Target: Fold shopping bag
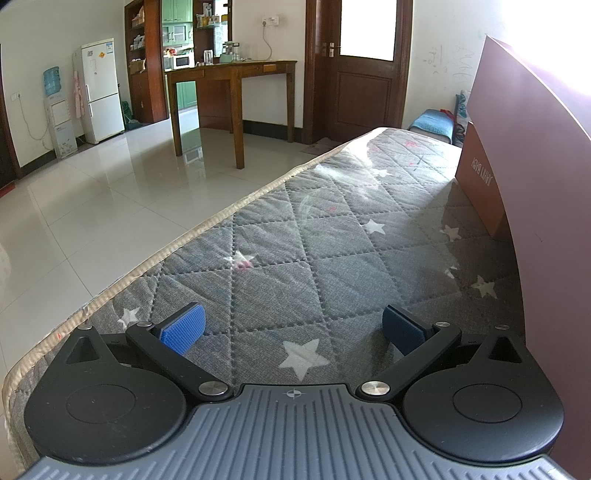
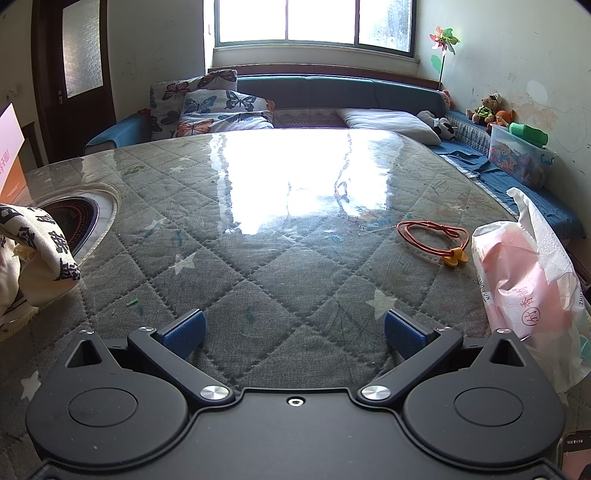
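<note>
Left gripper (image 1: 291, 328): wide open, empty, above the bench (image 1: 332, 240).
Right gripper (image 2: 293, 330): wide open, empty.
Shopping bag (image 1: 532, 155): upright on the bench, right of the left gripper.

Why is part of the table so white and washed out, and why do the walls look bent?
Right wrist view: window light glares off the clear table cover, hiding the quilt pattern there. Left wrist view: the top right corner past the brown bag is blown out. Both fisheye lenses bend straight edges.
</note>
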